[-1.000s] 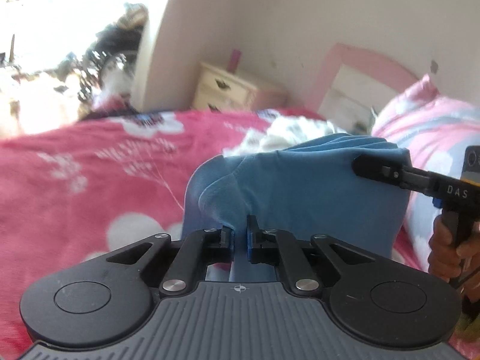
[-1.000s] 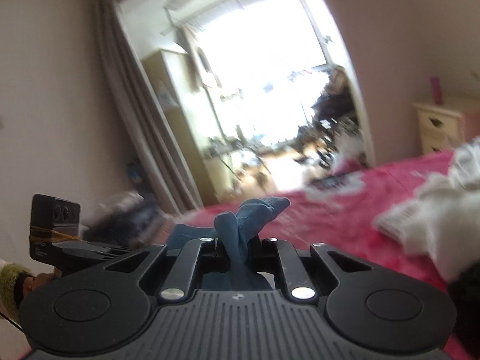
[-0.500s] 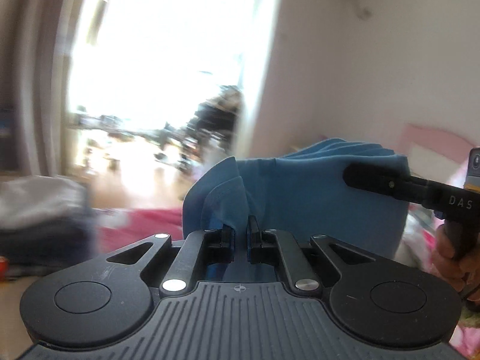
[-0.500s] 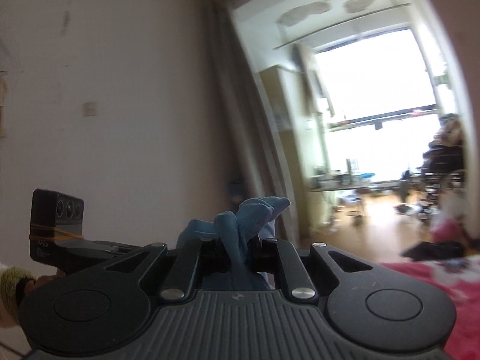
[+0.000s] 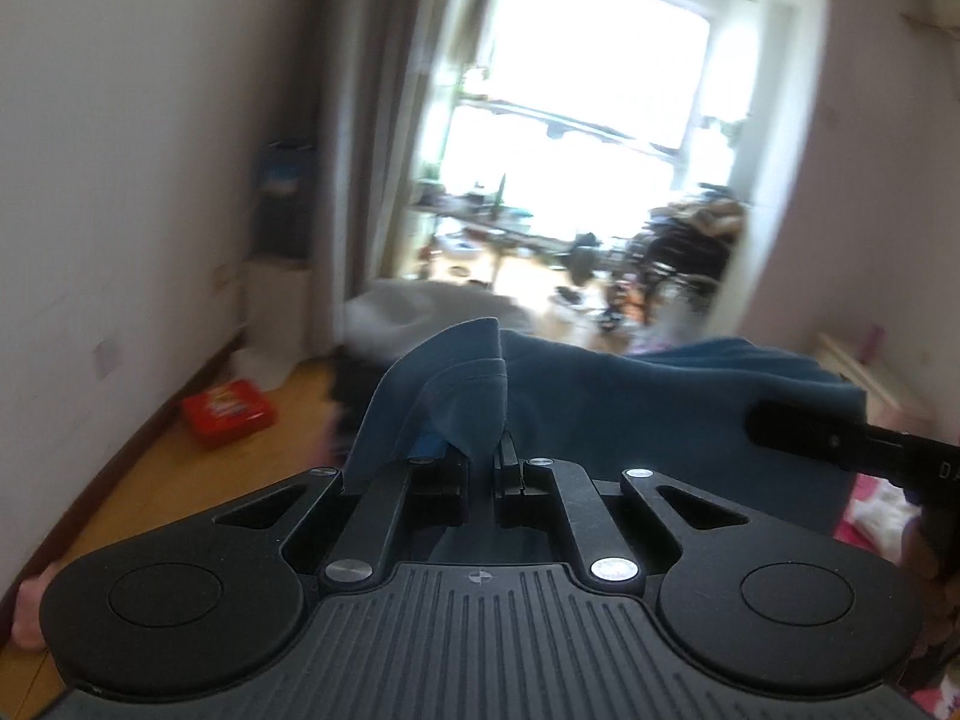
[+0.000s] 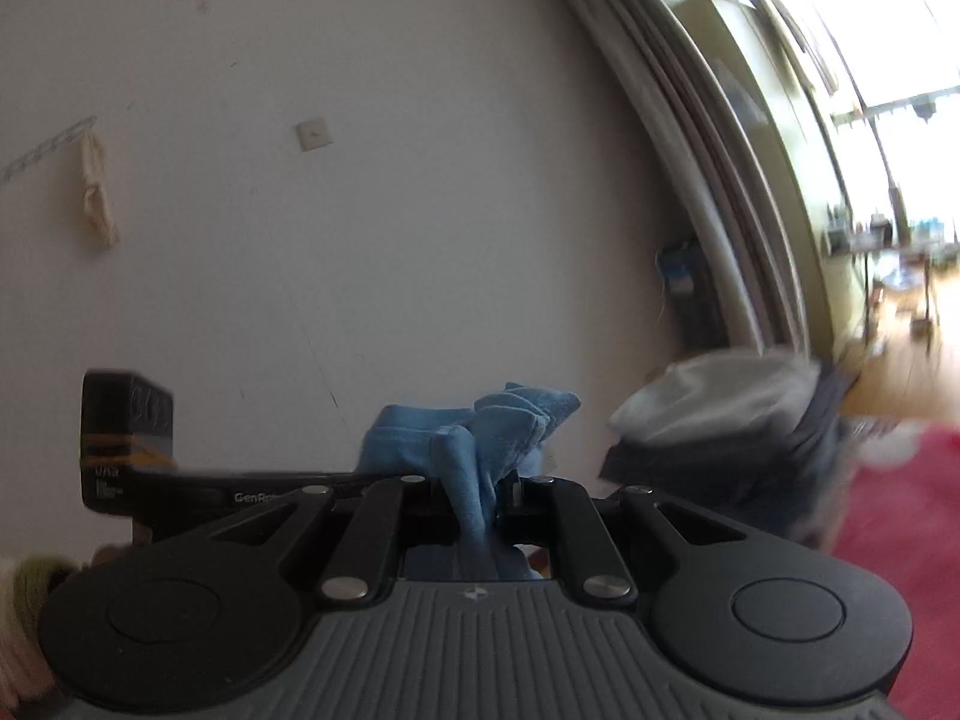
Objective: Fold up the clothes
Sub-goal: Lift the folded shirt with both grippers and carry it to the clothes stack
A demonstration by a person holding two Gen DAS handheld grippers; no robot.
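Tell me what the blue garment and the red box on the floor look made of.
Blue garment: soft matte knit, likely cotton jersey; it drapes, bunches and shows a stitched hem. Red box: rigid with a slight sheen, perhaps tin or coated card; too blurred to be sure.

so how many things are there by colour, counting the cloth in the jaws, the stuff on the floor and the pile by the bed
blue: 1, the blue garment clamped by both the left gripper and right gripper
red: 1, the red box on the floor
grey: 1, the grey pile of clothes
total: 3
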